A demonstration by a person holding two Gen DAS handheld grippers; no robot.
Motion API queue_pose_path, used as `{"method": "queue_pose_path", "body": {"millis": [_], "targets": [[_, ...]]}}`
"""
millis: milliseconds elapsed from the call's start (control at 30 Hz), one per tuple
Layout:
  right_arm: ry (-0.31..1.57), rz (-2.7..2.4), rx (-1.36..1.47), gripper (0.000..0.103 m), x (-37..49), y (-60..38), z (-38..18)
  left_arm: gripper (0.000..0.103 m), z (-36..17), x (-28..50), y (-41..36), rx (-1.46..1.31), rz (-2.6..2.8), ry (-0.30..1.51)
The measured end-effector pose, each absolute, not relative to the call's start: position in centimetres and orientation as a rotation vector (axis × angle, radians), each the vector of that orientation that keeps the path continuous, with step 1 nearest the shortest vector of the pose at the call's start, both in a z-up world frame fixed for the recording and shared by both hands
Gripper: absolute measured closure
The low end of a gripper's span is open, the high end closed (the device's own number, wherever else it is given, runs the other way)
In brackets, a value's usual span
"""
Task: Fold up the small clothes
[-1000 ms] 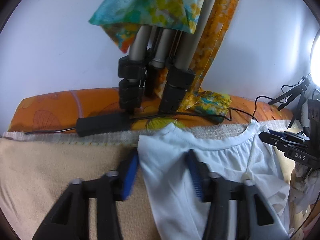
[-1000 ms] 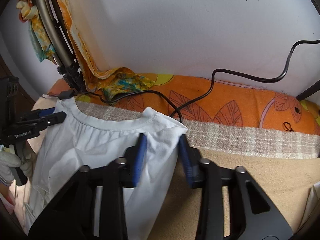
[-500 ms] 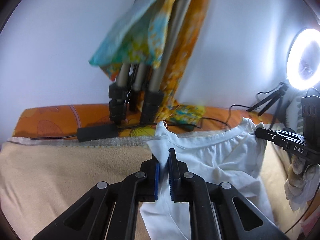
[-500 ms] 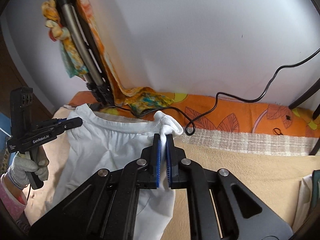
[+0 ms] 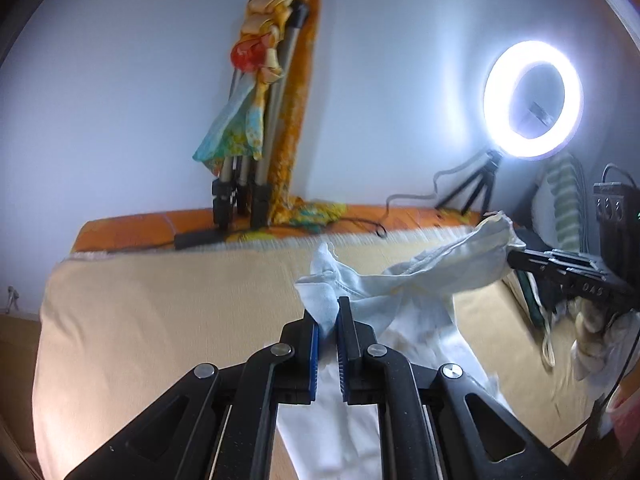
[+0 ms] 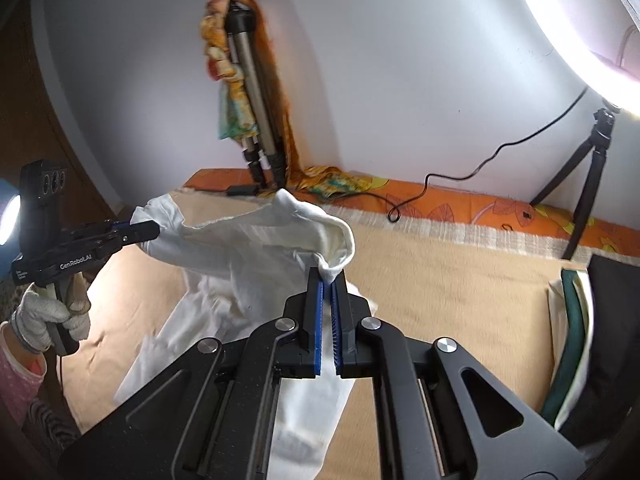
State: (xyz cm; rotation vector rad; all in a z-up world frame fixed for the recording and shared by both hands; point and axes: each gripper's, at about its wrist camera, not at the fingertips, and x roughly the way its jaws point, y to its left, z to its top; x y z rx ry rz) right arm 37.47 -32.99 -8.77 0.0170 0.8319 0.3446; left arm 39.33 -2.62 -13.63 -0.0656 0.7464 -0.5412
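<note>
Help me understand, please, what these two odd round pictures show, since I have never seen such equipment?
There is no robot here: a person holds a handheld gripper in each hand, and each carries a fisheye camera looking forward along its jaws. One picture is from the left gripper, the other from the right gripper. Each camera also catches the other tool and the gloved hand holding it. Both grippers are shut on a white garment, one on each top corner, so its top hangs lifted between them while the rest trails on the beige blanket. Behind stand a folded tripod draped in patterned cloth and a lit ring light.
</note>
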Motion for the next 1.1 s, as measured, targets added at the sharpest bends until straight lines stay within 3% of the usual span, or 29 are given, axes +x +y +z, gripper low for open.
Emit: {"method": "queue_pose_path", "body": {"millis": [567, 767, 867, 933, 1000, 1100], "targets": [[0.878, 0.315, -0.136, 0.098, 19.9, -30.7, -14.1, 0.097, -19.2, 21.7, -0.6, 0.059, -0.532, 0.813], [0.883, 0.287, -0.114, 0.098, 16.3, -32.4, -14.5, 0.089, -19.8, 18.4, 1.3, 0.065, -0.529, 0.837], [0.888, 0.294, 0.005, 0.096, 15.1, -34.1, -14.1, 0.080, -19.5, 18.3, 3.6, -0.085, -0.534, 0.852], [0.891, 0.296, 0.115, 0.088, 15.1, -35.2, -13.9, 0.067, -19.6, 18.9, 5.0, -0.214, -0.535, 0.879], [0.905, 0.283, 0.234, 0.053, 15.8, -36.3, -14.1, 0.060, -20.2, 19.8, 5.8, -0.347, -0.542, 0.928], [0.909, 0.276, 0.398, 0.049, 16.8, -37.5, -15.0, 0.059, -21.5, 21.4, 6.8, -0.555, -0.562, 0.984]]}}
